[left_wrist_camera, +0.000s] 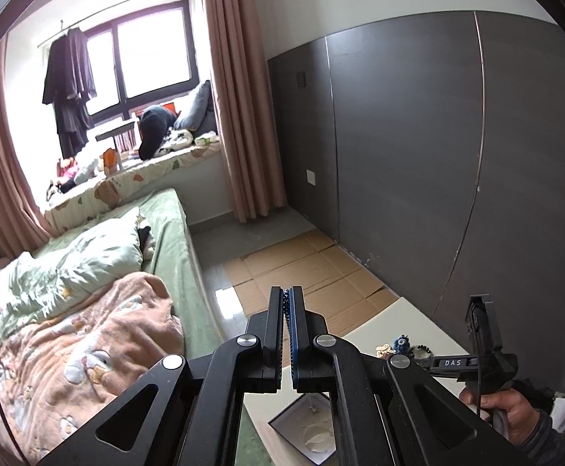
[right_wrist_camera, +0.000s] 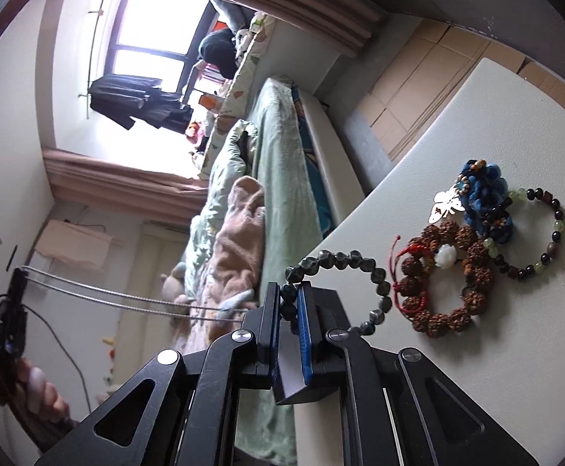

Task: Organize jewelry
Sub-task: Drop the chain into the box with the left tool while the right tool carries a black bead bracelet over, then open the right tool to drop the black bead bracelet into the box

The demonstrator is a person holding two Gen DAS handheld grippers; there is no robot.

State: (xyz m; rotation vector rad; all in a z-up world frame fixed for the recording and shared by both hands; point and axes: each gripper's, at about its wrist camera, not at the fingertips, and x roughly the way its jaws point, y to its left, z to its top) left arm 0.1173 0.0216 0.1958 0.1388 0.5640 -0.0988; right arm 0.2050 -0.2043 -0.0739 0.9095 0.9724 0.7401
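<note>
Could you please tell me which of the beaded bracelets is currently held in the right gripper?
The grey-green faceted bead bracelet: the right gripper is shut on it, while the brown seed bracelet and dark-and-green bead bracelet lie free on the white table.

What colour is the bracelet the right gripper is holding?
Dark grey-green beads on the bracelet, clearest in the right wrist view.

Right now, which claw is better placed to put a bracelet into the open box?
Probably the left claw. It is shut on a dark bead strand, and the open box lies just below it. The right claw grips a grey bead bracelet beside the other bracelets.
</note>
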